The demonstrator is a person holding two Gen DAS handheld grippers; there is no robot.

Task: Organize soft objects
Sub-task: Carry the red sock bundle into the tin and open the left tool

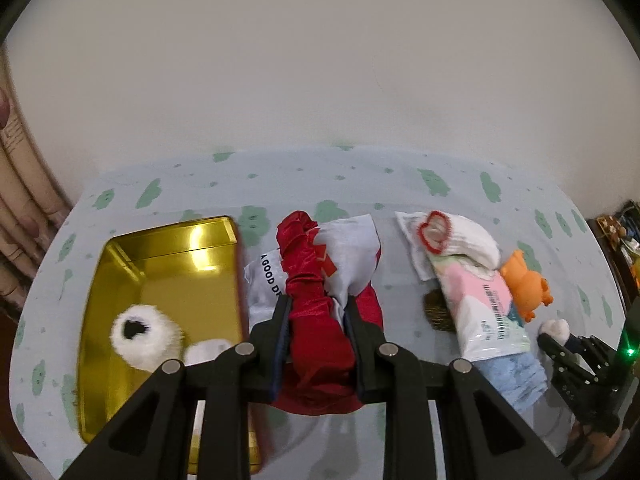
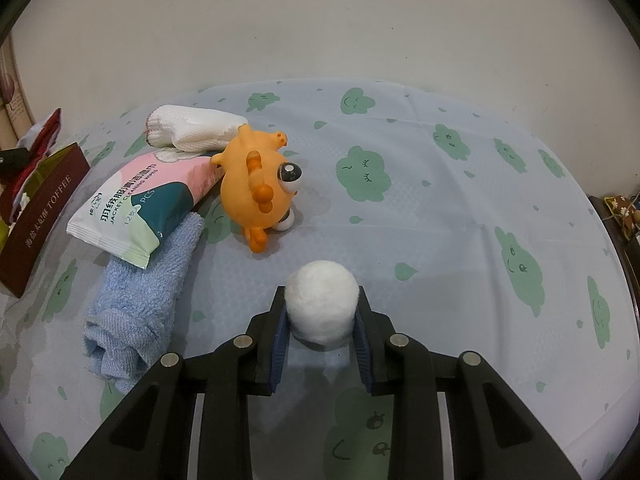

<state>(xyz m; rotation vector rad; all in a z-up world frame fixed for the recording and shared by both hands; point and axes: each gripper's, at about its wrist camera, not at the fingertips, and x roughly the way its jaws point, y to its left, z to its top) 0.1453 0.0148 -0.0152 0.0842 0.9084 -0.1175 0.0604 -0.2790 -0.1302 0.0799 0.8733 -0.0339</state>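
Note:
My left gripper (image 1: pixel 316 304) is shut on a red satin pouch (image 1: pixel 316 320), held above a white printed cloth bag (image 1: pixel 352 256) beside the gold tin (image 1: pixel 160 280). A white fluffy toy (image 1: pixel 140 332) lies in the tin. My right gripper (image 2: pixel 322 300) is shut on a white fuzzy ball (image 2: pixel 322 304) just over the tablecloth; it shows at the right of the left wrist view (image 1: pixel 556 330). An orange squeaky toy (image 2: pixel 260 188), a wipes pack (image 2: pixel 140 204), a blue towel (image 2: pixel 140 304) and a white sock (image 2: pixel 192 130) lie to its left.
The table has a pale blue cloth with green clouds (image 2: pixel 440 200) and stands against a plain wall. A brown toffee box lid (image 2: pixel 36 216) stands at the left edge of the right wrist view. A brown bristly object (image 1: pixel 436 312) lies beside the wipes pack.

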